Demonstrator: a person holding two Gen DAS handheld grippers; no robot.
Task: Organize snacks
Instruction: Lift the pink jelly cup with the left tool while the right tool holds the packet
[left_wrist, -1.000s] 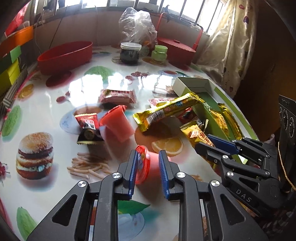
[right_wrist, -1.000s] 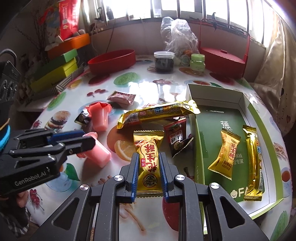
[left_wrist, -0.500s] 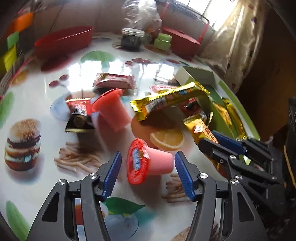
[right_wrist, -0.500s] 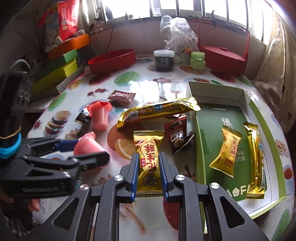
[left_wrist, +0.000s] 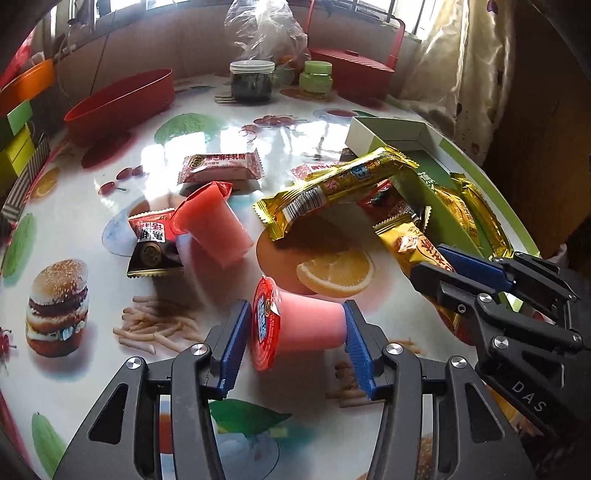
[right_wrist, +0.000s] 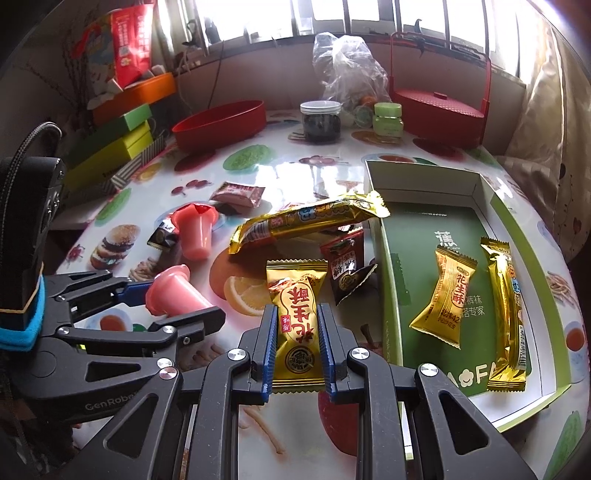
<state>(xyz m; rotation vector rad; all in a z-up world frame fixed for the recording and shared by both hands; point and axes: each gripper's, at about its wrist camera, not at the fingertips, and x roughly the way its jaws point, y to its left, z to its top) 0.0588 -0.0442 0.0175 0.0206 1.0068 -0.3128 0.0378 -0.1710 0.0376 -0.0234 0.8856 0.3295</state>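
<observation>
Pink jelly cup (left_wrist: 303, 325) lies on side on desk (left_wrist: 110, 369), red foil lid facing left, between spread fingers of left hand-held gripper (left_wrist: 293, 347); contact unclear. Right hand-held gripper (right_wrist: 297, 347) clamped on gold peanut candy packet (right_wrist: 295, 314), just left of green box (right_wrist: 391, 295). Second jelly cup (left_wrist: 210, 221) tipped beyond.

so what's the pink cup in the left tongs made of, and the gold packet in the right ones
Pink cup: looks like soft translucent plastic, matte, with a glossy red foil-type peel lid. Gold packet: shiny metallised film, by its glare, creases and serrated crimped ends. Both are guesses from appearance.
</observation>
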